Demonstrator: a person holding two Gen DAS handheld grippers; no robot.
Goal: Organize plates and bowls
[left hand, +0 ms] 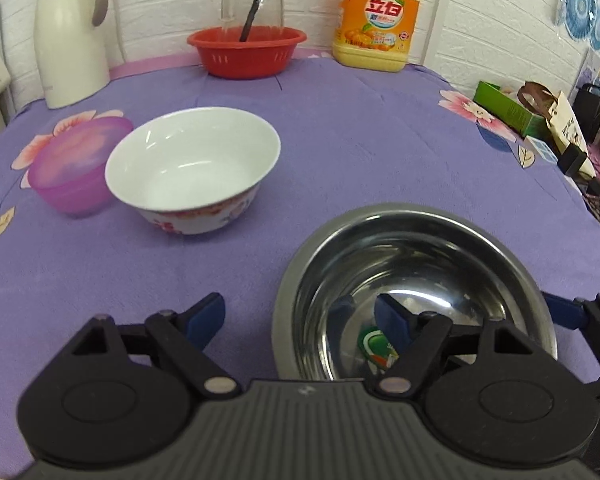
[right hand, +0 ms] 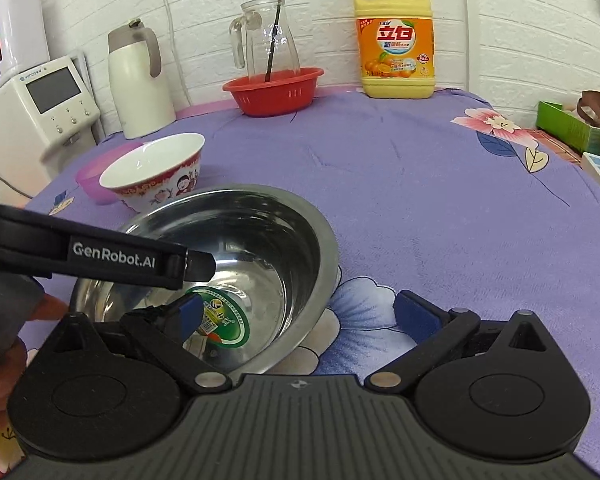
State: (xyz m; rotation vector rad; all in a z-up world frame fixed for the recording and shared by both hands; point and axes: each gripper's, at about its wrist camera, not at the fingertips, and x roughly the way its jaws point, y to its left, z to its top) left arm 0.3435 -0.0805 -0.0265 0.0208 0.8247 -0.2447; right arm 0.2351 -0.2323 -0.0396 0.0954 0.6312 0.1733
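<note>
Both grippers, left [left hand: 300, 316] and right [right hand: 298, 312], spread wide, each straddling opposite rims of shiny round stainless-steel bowl [right hand: 220, 264] on purple cloth. Probably light, rigid, slippery; best pinched at the rim.

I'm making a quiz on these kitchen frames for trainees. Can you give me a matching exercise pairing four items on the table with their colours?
Items:
1. steel bowl
2. ceramic bowl
3. colander
4. detergent bottle

Colours:
A. red
B. yellow with orange label
C. shiny silver with a green sticker inside
D. white inside, red pattern outside

Pairs: 1-C, 2-D, 3-A, 4-B
</note>
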